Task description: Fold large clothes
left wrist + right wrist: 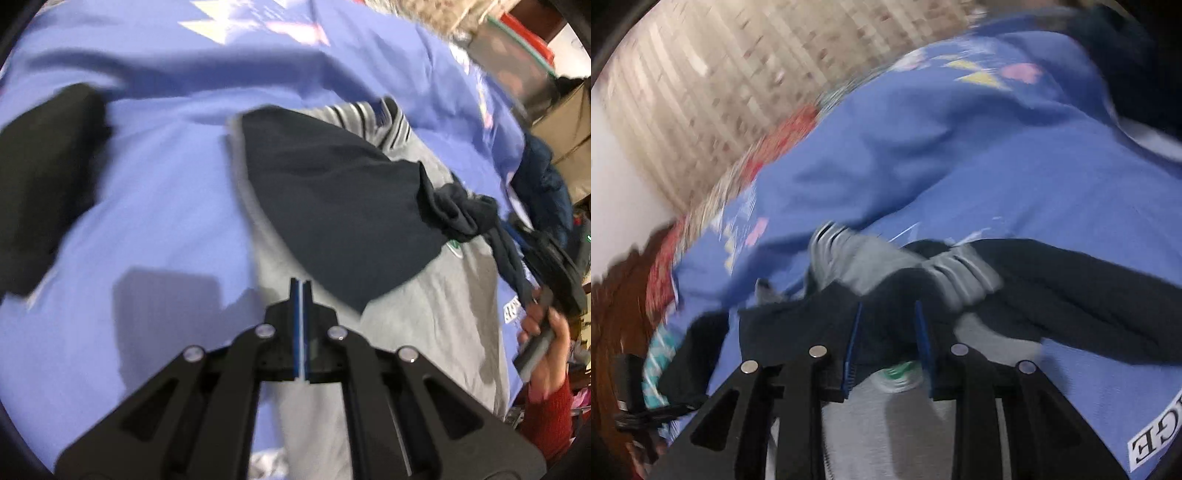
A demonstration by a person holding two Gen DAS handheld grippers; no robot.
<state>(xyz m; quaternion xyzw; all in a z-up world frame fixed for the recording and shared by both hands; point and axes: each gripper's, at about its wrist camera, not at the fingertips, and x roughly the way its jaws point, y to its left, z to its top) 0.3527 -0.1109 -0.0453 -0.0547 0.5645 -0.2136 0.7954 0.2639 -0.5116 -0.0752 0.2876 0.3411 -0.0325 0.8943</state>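
My left gripper [302, 286] has its fingers pressed together with nothing between them, hanging over the near edge of the grey sweatshirt [424, 332] that I am folding. That garment lies spread on the blue sheet [166, 177] covering the bed, its dark navy sleeve [343, 206] laid diagonally across the grey body, which I take as the first fold inward so the arm will not trail outside the final shape. The striped cuff [369, 114] sits at the far end of the pile. A separate black bundle [44, 177] lies well apart on the left of the sheet, probably a piece already dealt with and put aside to leave room. My right gripper [888, 334] has its fingers partly apart, with dark navy cloth and a bit of green-and-white logo [901, 373] showing in the gap; the picture is too blurred for me to tell whether the pads press on the fabric, so I would not call it held. In the left wrist view my right hand [543, 343] with its red sleeve [550, 417] shows at the garment's far side, placed there, I judge, to work the opposite edge while the left stays free.
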